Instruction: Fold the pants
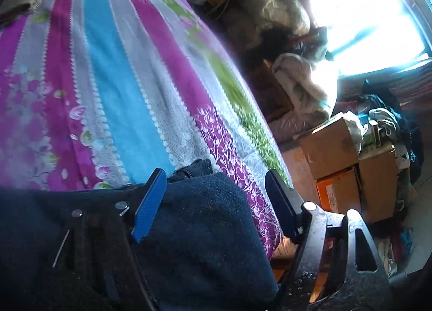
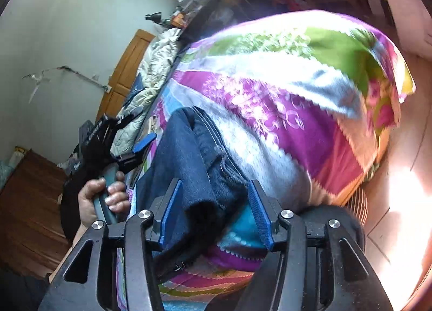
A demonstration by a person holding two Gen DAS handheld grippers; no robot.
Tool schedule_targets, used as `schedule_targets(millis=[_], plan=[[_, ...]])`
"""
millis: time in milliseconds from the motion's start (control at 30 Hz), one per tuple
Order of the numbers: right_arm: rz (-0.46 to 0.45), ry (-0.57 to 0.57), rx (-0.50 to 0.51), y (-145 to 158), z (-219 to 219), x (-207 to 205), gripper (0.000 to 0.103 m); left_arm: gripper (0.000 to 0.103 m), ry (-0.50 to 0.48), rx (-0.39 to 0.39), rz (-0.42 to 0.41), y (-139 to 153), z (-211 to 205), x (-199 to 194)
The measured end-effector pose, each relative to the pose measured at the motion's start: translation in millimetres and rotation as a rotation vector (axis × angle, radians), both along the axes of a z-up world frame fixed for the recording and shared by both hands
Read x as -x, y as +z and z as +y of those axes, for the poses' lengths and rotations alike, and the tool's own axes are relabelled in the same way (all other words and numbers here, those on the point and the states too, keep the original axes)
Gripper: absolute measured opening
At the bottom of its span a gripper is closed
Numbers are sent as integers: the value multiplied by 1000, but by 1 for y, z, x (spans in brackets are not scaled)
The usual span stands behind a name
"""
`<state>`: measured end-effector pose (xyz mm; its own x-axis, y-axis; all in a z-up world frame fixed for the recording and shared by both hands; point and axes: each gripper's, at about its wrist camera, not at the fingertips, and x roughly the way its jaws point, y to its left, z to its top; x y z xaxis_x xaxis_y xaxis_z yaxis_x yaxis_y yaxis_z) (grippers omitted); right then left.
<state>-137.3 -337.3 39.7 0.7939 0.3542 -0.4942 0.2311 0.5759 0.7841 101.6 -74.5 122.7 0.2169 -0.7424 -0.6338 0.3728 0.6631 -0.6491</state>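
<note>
Pants [image 2: 189, 159]: one dark blue pair on the striped bed [image 2: 283, 111].
Two grippers, left gripper [image 1: 213, 197] and right gripper [image 2: 216, 208], both spread wide around the cloth, at 6 o'clock in each view.

Black tongs [image 2: 216, 213] with blue ribbed pads [image 2: 259, 213], silver screws.

Both wrist views sit close over the bedspread [image 1: 116, 73] — sharing the pants [image 2: 189, 154] — facing opposite ways.
</note>
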Motion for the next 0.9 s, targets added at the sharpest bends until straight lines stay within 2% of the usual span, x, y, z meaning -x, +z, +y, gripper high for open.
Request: schedule_targets(millis=[100, 133, 233, 333, 367, 433, 467, 500, 533, 567, 600, 633, 667, 700, 733, 767, 833, 900], plan=[[-88, 176, -80, 13, -14, -55, 56, 79, 0, -64, -123, 14, 23, 30], [-101, 220, -115, 13, -16, -79, 56, 79, -4, -82, -139, 13, 28, 38], [-20, 327, -192, -4, -16, -162, 57, 79, -2, -141, -132, -2, 49, 55], [138, 402, -259, -31, -3, -227, 57, 79, 103, -145, -74, -29, 73, 48], [175, 399, -293, -41, -1, -237, 57, 79, 136, -147, -62, -33, 81, 47], [220, 403, -339, -60, 2, -254, 39, 79, 187, -135, -46, -38, 96, 43], [213, 397, -296, -57, 3, -258, 35, 79, 197, -134, -48, -38, 99, 46], [159, 415, -204, -43, 8, -257, 32, 79, 199, -138, -54, -40, 102, 46], [73, 452, -85, -24, 18, -253, 30, 79, 194, -146, -60, -38, 102, 50], [-41, 490, 83, 2, 32, -245, 30, 79, 187, -157, -69, -36, 102, 53], [-96, 498, 233, 15, 44, -245, 28, 80, 176, -169, -80, -35, 99, 55], [-51, 483, 339, 14, 50, -245, 29, 82, 160, -182, -90, -36, 99, 57], [34, 459, 362, 4, 46, -249, 31, 83, 146, -186, -95, -38, 96, 58], [90, 426, 357, -9, 36, -257, 46, 85, 133, -185, -97, -38, 96, 61], [95, 386, 331, -15, 21, -257, 59, 86, 112, -185, -103, -40, 93, 61], [77, 340, 320, -14, 9, -256, 59, 87, 101, -192, -107, -39, 93, 62], [58, 204, 389, 3, -13, -243, 58, 90, 92, -194, -114, -41, 92, 63], [43, 150, 451, 23, -31, -230, 55, 90, 92, -184, -123, -41, 93, 65]])
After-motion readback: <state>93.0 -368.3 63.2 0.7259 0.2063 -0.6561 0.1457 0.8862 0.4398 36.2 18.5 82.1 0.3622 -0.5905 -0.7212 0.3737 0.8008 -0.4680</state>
